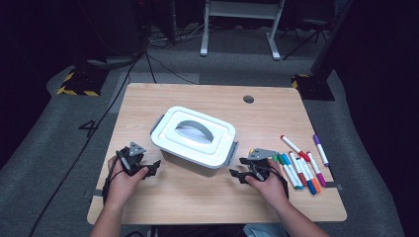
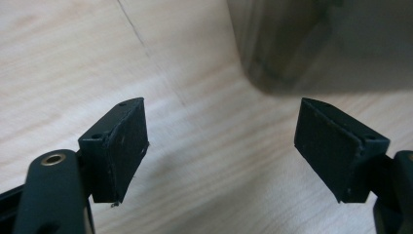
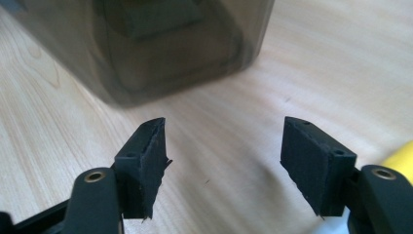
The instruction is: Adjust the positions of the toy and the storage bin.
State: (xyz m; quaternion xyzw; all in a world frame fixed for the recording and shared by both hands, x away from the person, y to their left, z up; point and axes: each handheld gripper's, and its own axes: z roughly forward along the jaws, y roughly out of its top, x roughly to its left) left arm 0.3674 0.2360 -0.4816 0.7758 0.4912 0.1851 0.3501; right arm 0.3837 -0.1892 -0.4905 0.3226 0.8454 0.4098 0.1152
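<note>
While a white lidded storage box (image 1: 193, 137) sits at the middle of a wooden table (image 1: 212, 197), a person holds a gripper at each of its near corners. The left gripper (image 1: 154, 167) rests just off the box's near left corner, jaws apart with nothing between them. The right gripper (image 1: 236, 175) sits just off the box's near right corner, jaws spread wide and empty. A row of coloured markers (image 1: 301, 165) lies to the right of the box, beyond the right hand.

The work in hand looks like reaching for the box, probably its grey side latches (image 1: 232, 153). To do it well, each gripper should come in level and square to a latch before closing.

The high view shows the lid's grey handle (image 1: 194, 129) and the markers. The left gripper view and right gripper view instead show the box's (image 3: 160, 48) wall close up, dim and blurred, just ahead of the open pads (image 2: 126, 146).
</note>
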